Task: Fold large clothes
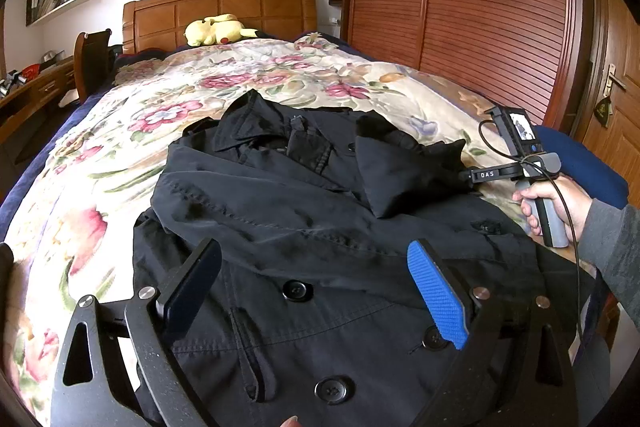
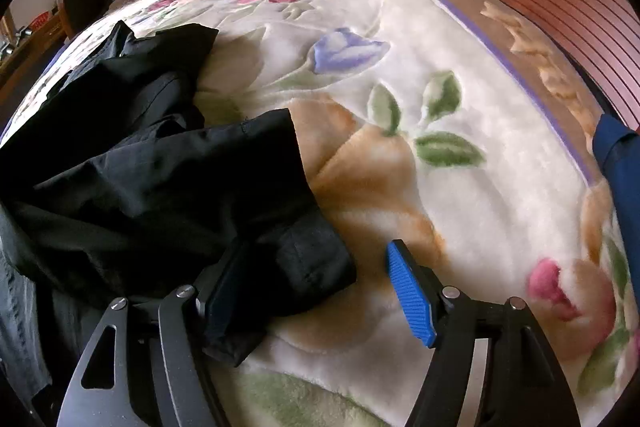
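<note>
Item: large black double-breasted cotton coat, lying front-up on the bed's cream floral plush blanket, collar toward the carved wooden headboard. One sleeve is turned in across the chest; its cuff end spills past the coat's edge onto bare blanket.

Left gripper: hovers over the buttoned front, jaws released and wide, nothing between them.

Right gripper: held by a hand in a grey sleeve, tilted down at the sleeve cuff. Jaws apart, no pinch; the dark pad rests against or just over the cloth, the blue pad over blanket only.

Risks, as judged:
- A close from here may catch only a thin lip of cuff, or plush pile with it, so the sleeve slips or the blanket lifts.
- The turned-in sleeve sits bunched and loose; tugging the cuff could drag it off and undo the fold.
- With the left jaws holding nothing, the coat body may slide on the soft blanket.

Also present: yellow plush toy by the headboard, well apart.
</note>
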Available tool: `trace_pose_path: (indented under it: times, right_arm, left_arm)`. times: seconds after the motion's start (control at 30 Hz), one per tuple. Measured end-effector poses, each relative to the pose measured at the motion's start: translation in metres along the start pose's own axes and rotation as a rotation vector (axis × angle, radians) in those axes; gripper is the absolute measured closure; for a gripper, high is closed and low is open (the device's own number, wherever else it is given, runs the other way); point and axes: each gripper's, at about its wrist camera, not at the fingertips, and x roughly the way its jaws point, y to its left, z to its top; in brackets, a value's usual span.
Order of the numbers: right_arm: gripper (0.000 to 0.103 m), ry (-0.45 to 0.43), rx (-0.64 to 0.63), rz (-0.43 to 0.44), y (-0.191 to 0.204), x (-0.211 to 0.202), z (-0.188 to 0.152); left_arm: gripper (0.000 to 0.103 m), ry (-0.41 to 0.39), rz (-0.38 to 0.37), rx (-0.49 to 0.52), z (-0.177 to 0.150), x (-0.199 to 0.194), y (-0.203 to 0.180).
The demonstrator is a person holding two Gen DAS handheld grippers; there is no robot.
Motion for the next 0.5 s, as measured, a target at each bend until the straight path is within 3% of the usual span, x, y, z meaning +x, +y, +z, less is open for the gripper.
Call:
trace_pose_path:
  times: [0.13,0.2,0.27,0.3,0.37,0.5]
  right_arm:
    - [0.032,0.0,-0.001,0.016,-0.003,-0.001,-0.002]
    - [0.05,-0.007,0.003,0.064,-0.004,-0.004,-0.004]
    - [0.082,-0.008,-0.002,0.097,-0.002,-0.009,-0.006]
    - [0.092,-0.006,-0.023,0.092,0.001,-0.012,-0.007]
    - [0.095,-0.017,-0.062,0.106,0.008,-0.022,-0.009]
    - [0.096,-0.122,-0.117,0.121,0.025,-0.064,-0.008]
  left_arm:
    - [0.008,0.004,0.0,0.004,-0.001,0.002,-0.001]
    - [0.008,0.005,0.001,0.005,-0.001,0.002,-0.002]
    - [0.008,0.005,0.003,0.008,0.0,0.002,-0.002]
    - [0.008,0.003,0.006,0.01,-0.001,0.001,-0.001]
    - [0.008,0.001,0.008,0.007,-0.002,-0.001,0.002]
    - [0.008,-0.01,0.016,0.002,-0.004,-0.009,0.009]
